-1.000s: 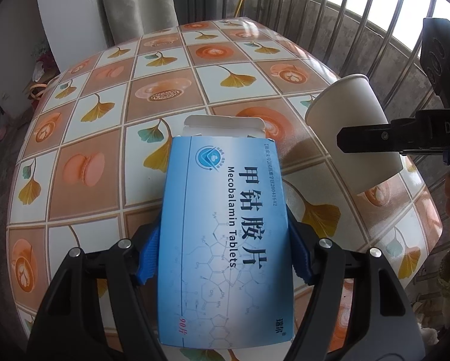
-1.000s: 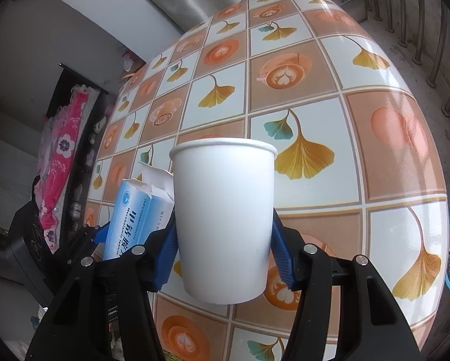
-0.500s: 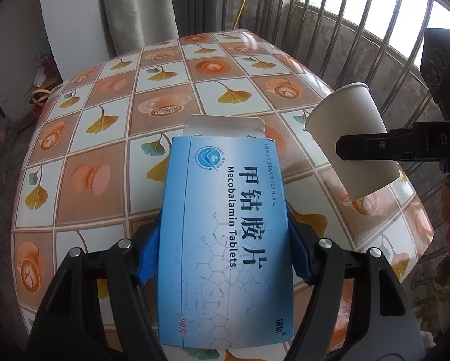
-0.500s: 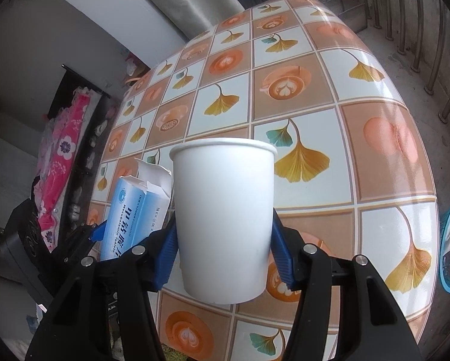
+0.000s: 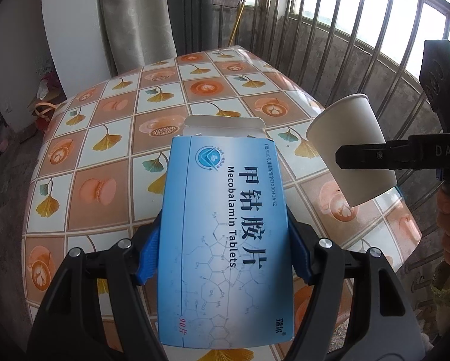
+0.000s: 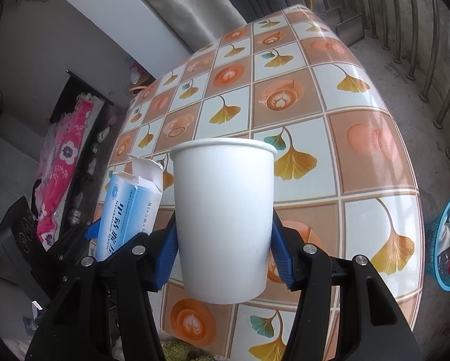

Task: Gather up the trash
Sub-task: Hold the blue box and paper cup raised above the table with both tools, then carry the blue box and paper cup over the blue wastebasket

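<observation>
Both tongs (image 5: 221, 255) (image 6: 225, 255) higher above table (image 5: 104, 162) than before.

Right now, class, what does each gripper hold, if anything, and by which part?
The left gripper holds the blue tablet box by its long side edges. The right gripper holds the white paper cup by its lower sides.

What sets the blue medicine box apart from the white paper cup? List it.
The flat blue cardboard medicine box is printed and rectangular; the white paper cup is plain and round. The box's end flap hangs open; the cup is intact. Both are clamped in a claw above the table.
</observation>
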